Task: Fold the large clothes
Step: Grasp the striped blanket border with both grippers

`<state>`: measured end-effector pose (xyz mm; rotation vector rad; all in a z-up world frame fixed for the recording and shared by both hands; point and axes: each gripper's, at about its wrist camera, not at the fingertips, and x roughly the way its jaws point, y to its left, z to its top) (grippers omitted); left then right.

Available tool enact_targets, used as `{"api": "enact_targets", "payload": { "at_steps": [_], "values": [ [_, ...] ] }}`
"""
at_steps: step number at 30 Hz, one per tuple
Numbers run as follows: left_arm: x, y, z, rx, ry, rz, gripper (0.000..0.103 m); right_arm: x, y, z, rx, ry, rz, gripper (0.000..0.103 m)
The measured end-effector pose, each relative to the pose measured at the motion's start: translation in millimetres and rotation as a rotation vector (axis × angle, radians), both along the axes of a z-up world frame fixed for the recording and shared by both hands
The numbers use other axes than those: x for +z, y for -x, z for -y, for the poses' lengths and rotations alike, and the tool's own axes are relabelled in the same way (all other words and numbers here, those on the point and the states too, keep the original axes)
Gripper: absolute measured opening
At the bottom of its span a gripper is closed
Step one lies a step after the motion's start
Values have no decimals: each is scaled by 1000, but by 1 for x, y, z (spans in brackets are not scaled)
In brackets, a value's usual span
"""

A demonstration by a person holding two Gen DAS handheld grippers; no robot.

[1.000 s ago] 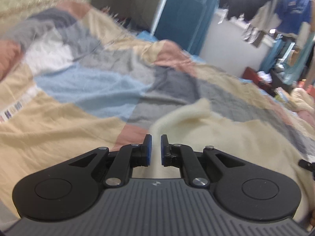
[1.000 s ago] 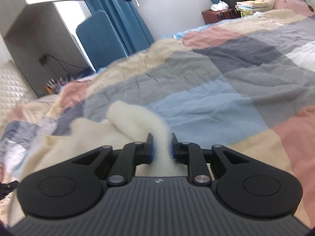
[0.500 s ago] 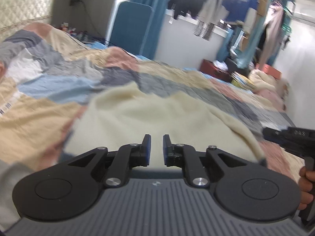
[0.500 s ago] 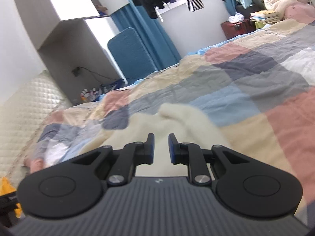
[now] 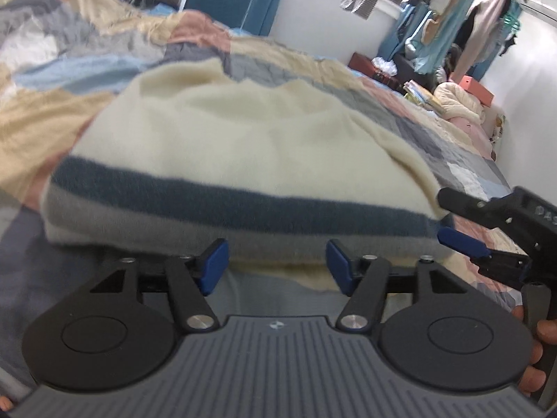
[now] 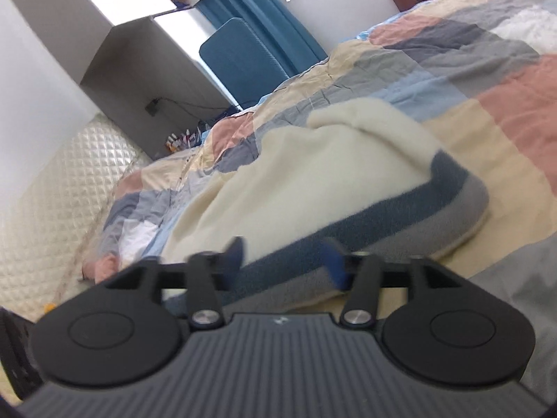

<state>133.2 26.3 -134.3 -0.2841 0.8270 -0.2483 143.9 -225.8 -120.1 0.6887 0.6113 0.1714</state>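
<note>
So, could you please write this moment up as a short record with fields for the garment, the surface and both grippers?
garment: cream sweater with a dark blue and a grey stripe, folded over, lying on the bed
surface: patchwork quilt
left gripper: jaws opening, nothing pinched, sweater edge just ahead
right gripper: jaws opening, pads clear of the striped edge
background: hanging clothes, blue chair

Soft daylight, fisheye bending at edges, motion blur throughout.
</note>
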Motion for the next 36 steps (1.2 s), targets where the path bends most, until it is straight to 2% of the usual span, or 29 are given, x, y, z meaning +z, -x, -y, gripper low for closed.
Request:
{"api": "enact_targets", "payload": {
  "at_steps": [4,8,11,16,19,21,23,25,32,36],
  "values": [
    [-10,-10,-15,63,69,-74,79,-13,-4,2,-4,-79,-61,87],
    [-19,-17,-33,131,151,-129,87,-35,-14,5,13,-218,-165,87],
    [-29,-24,-46,176,242,-188,93,-50,-19,4,27,-299,-218,88],
    [-50,-41,-70,258,370,-276,94,-80,-29,5,-8,-447,-304,86],
    [-67,-48,-86,327,511,-331,94,-92,-33,9,-60,-513,-321,86],
    [-77,-50,-97,405,611,-346,94,-101,-34,14,-92,-630,-322,87],
    [-83,-55,-102,429,686,-356,94,-106,-34,16,-109,-724,-280,88],
    [-87,-61,-104,439,733,-353,94,-106,-34,18,-124,-751,-268,88],
    [-86,-82,-104,530,704,-292,93,-116,-21,21,-179,-733,-249,85],
    [-76,-93,-100,531,636,-252,84,-120,-19,27,-197,-742,-236,85]
  ]
}}
